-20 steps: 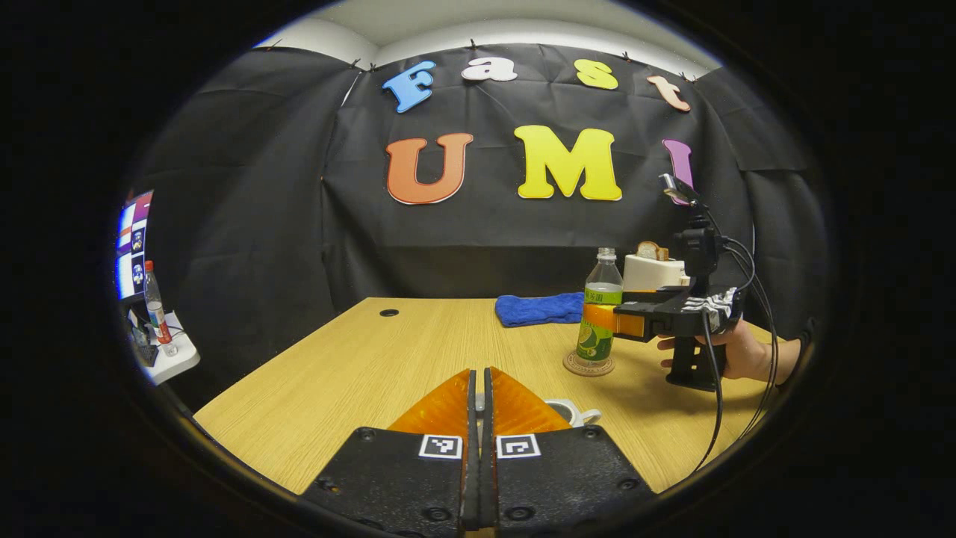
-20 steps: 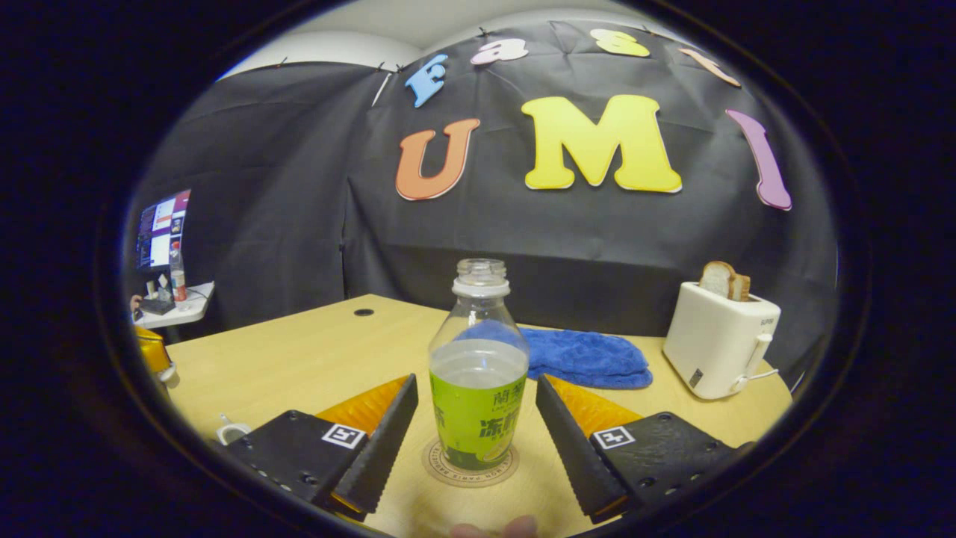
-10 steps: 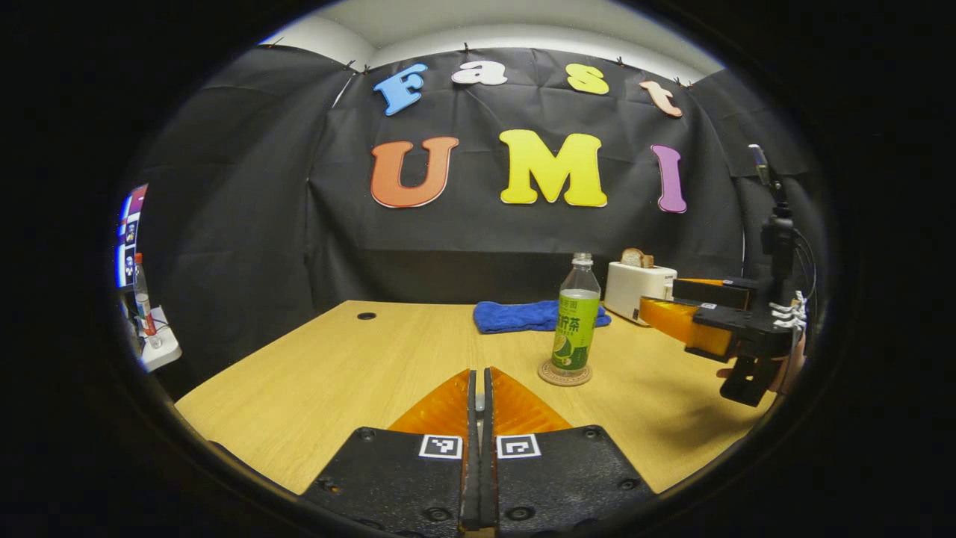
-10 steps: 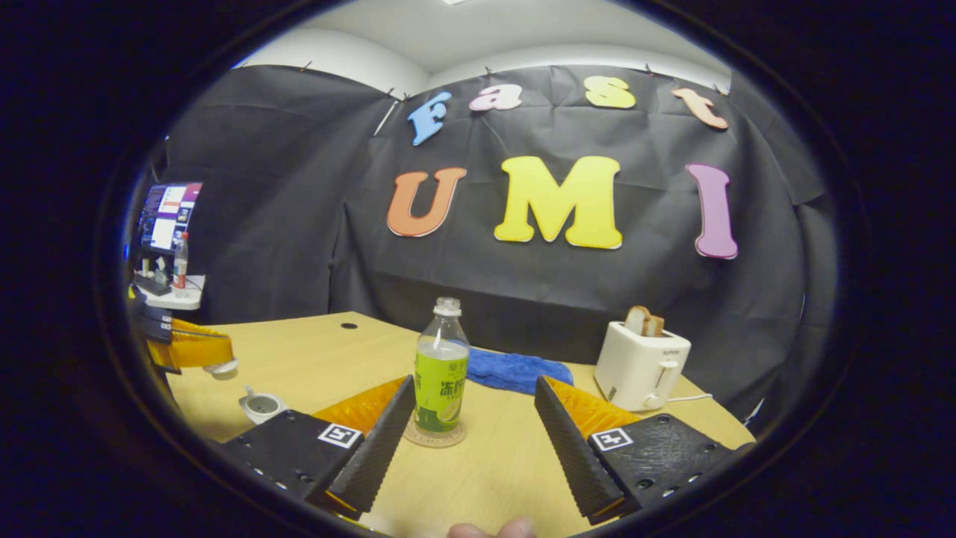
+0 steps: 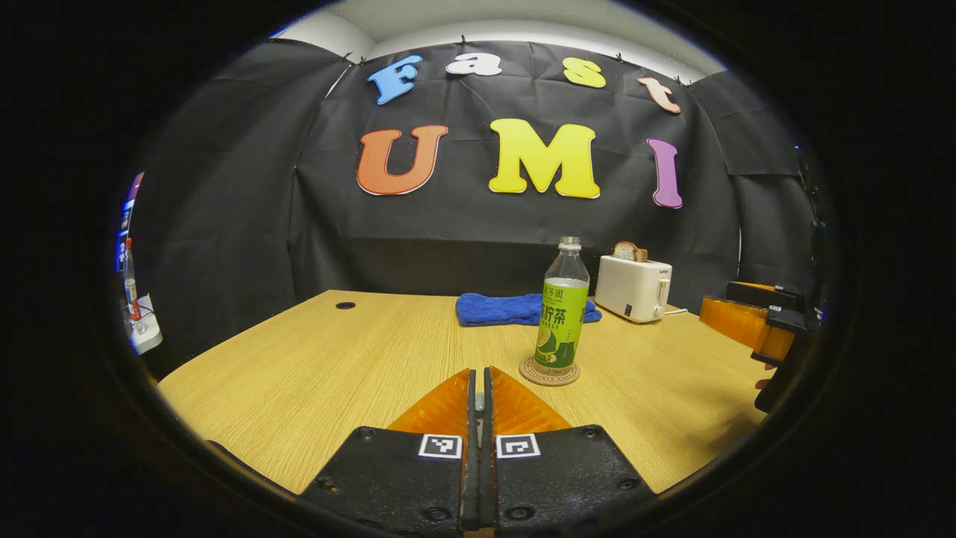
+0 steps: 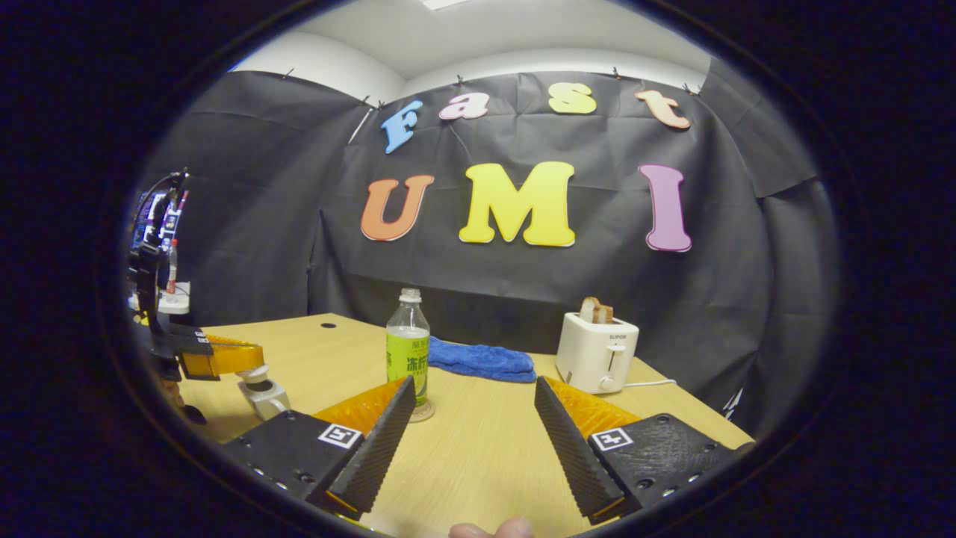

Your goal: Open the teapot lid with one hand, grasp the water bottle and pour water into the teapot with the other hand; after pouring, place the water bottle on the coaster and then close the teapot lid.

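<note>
The right gripper (image 6: 474,418) hovers level over the near table (image 6: 478,456) edge, fingers spread wide, holding nothing. Just beyond its left finger the bottle (image 6: 408,350) stands upright on the coaster (image 5: 550,371). Far left, the left gripper (image 6: 258,357) sits over the teapot (image 6: 261,392), fingers pressed together on something small, hard to identify.

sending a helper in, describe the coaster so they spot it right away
Start at the wooden table before the black cloth wall. Near its middle, in front of the blue towel, stands a water bottle with a green label. The coaster is the flat round tan disc directly under that bottle, the only disc there.
</note>
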`<state>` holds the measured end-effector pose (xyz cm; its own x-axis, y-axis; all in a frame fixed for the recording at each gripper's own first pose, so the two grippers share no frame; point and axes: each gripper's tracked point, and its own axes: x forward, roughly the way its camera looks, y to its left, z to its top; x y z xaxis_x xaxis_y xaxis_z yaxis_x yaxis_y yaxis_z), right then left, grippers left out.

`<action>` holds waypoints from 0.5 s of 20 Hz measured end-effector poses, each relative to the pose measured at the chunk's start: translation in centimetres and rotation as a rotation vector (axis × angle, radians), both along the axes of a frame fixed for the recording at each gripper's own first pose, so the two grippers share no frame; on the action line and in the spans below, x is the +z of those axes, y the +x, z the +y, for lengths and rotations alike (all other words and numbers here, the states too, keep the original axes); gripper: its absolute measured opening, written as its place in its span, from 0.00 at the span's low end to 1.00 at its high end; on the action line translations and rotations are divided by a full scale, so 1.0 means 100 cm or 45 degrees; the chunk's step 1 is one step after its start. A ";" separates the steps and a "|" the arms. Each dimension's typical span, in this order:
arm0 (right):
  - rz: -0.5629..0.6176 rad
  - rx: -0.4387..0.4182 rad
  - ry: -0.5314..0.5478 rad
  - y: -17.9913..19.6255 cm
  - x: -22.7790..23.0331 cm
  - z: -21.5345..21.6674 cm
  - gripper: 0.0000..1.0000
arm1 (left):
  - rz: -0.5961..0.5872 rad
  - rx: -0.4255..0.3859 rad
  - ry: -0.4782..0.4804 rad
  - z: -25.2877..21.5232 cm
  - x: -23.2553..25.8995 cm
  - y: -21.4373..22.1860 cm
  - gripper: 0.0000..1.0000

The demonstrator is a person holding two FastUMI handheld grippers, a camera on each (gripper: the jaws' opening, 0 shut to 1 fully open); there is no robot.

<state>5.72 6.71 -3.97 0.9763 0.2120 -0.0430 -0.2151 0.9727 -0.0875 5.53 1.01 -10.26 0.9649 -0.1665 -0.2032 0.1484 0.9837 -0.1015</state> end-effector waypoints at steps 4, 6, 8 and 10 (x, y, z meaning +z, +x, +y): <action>0.048 0.000 0.057 -0.003 -0.010 -0.005 0.95 | 0.023 0.003 -0.006 -0.001 -0.008 0.003 0.03; 0.061 -0.010 0.061 -0.003 -0.014 -0.007 0.95 | 0.033 0.001 -0.003 -0.002 -0.011 0.001 0.03; 0.077 -0.007 0.066 -0.003 -0.018 -0.007 0.95 | 0.034 0.004 -0.004 -0.002 -0.012 0.000 0.03; 0.086 -0.003 0.073 -0.004 -0.020 -0.007 0.95 | 0.047 0.030 0.005 0.003 -0.016 0.001 0.03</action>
<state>5.36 6.04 -5.98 0.9721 0.2140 -0.0963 -0.2166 0.9761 -0.0168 5.67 1.32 -11.82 0.9604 -0.1433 -0.2391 0.1216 0.9872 -0.1029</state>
